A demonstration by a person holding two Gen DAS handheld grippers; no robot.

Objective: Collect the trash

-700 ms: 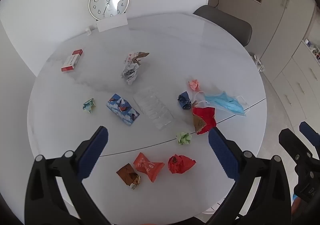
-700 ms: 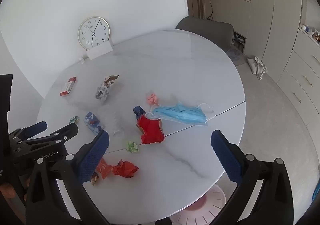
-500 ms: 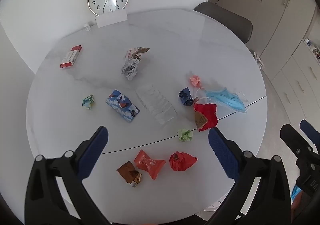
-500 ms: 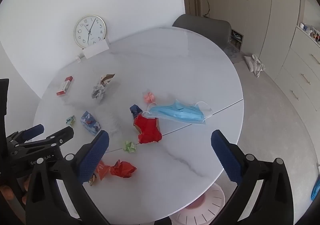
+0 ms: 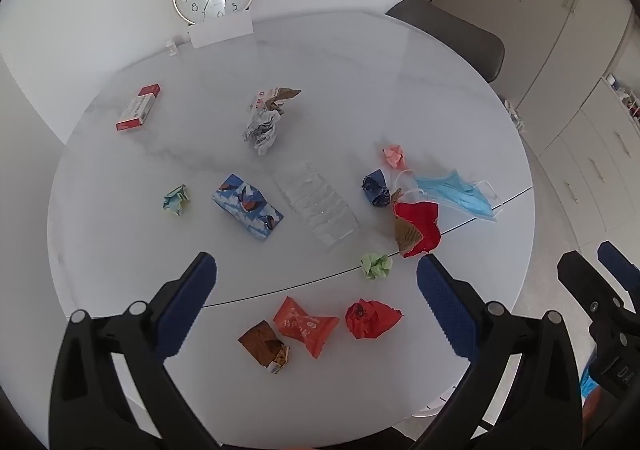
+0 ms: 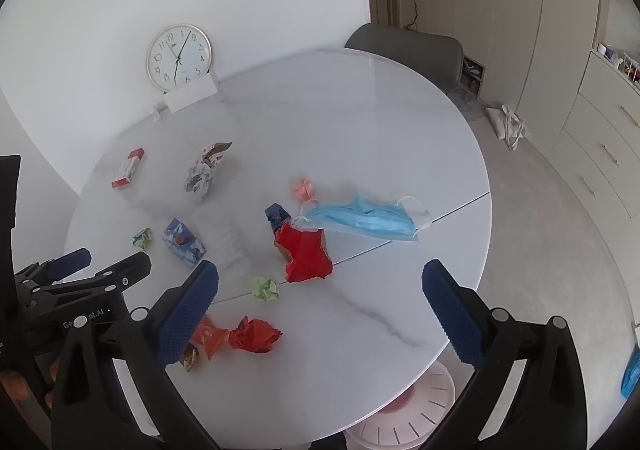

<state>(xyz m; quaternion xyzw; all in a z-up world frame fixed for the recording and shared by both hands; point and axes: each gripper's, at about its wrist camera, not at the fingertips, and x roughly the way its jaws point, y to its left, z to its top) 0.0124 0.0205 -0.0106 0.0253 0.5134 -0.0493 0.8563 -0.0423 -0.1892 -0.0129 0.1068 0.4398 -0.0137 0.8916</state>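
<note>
Hovering above the round table (image 5: 400, 70), the left gripper (image 5: 316, 290) and right gripper (image 6: 320, 290) are both spread wide and empty — scattered trash, perhaps wrappers (image 5: 304, 326), lies below.

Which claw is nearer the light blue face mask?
Right. The right claw hovers just before the light blue face mask; the left claw hangs farther left.

Open room: we see bare table (image 6: 340, 122) beyond the blue mask (image 6: 364, 220) — nothing stands there.
Blocked: left of the mask, wrappers crowd together — red wrapper (image 6: 306, 256) touching it.
</note>
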